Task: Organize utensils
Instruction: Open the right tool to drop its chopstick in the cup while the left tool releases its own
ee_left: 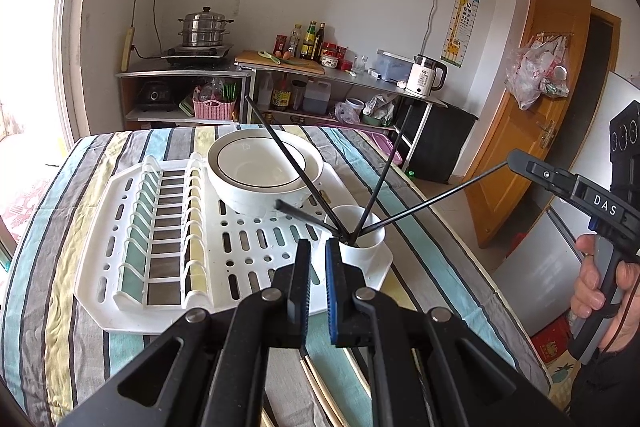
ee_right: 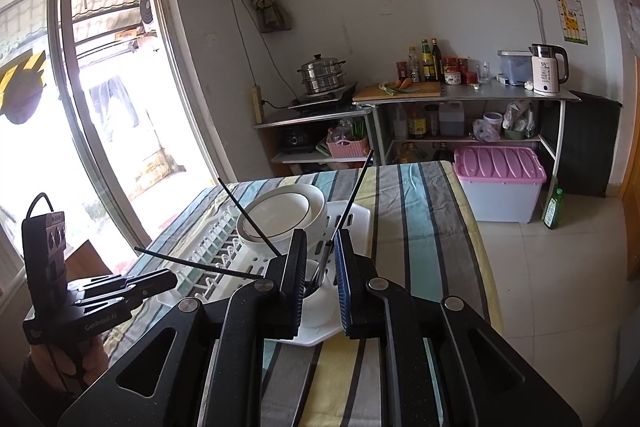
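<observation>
Two grippers: each is held in a hand at the near end of the table.
Left gripper (ee_left: 318, 247): its pads are kept at a narrow slit, and nothing is seen between them.
Right gripper (ee_right: 320, 239): a narrow gap is kept; the top of one black chopstick (ee_right: 326, 255) is seen between the fingers, but whether it is pinched cannot be told.
Striped tablecloth (ee_left: 60, 287): pale sticks (ee_left: 316, 383) are laid on it under the left gripper.
White cup (ee_left: 372, 243): it is set on the near right corner of the drying rack (ee_left: 160, 307).
Black chopsticks (ee_left: 280, 147): four are stood in the cup, fanned outwards.
Stacked bowls (ee_left: 240, 187): they are placed on the rack behind the cup.
Kitchen counter (ee_left: 360, 79): bottles and a white kettle (ee_left: 424, 75) are seen on it, by the far wall.
</observation>
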Motion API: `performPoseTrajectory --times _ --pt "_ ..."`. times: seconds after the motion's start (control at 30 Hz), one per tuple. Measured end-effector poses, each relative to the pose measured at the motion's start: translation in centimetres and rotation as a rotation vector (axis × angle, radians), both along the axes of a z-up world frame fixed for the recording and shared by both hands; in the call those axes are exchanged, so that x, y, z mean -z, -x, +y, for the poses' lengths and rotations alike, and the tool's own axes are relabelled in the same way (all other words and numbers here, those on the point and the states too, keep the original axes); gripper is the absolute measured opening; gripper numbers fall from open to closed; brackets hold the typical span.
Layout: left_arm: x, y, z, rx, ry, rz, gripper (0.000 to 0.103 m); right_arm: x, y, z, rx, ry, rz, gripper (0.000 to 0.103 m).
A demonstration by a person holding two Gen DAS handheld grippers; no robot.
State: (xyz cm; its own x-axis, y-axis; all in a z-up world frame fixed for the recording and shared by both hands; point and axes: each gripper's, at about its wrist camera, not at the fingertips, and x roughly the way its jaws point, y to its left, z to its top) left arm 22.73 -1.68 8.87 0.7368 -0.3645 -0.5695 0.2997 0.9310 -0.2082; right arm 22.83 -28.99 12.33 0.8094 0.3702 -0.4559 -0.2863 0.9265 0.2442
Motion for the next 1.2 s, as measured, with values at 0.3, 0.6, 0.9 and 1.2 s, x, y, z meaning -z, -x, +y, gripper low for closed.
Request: performPoseTrajectory --times 0.3,0.6,0.9,1.2 --pt "-0.9 -1.2 0.0 -0.047 -0.007 -0.046 0.007 0.4 -1.4 0.4 0.022 0.001 0.014 0.011" --pt "-2.3 -3.8 -0.8 -0.060 -0.019 -0.073 0.006 0.0 -3.3 1.0 0.046 0.016 0.004 0.004" --pt "-1.3 -3.0 -0.7 -0.057 -0.033 -0.056 0.007 0.3 -2.4 1.1 0.030 0.037 0.021 0.006" --pt "-0.7 -1.3 -0.2 -0.040 -0.027 -0.037 0.007 0.2 -0.2 0.4 0.035 0.043 0.001 0.016"
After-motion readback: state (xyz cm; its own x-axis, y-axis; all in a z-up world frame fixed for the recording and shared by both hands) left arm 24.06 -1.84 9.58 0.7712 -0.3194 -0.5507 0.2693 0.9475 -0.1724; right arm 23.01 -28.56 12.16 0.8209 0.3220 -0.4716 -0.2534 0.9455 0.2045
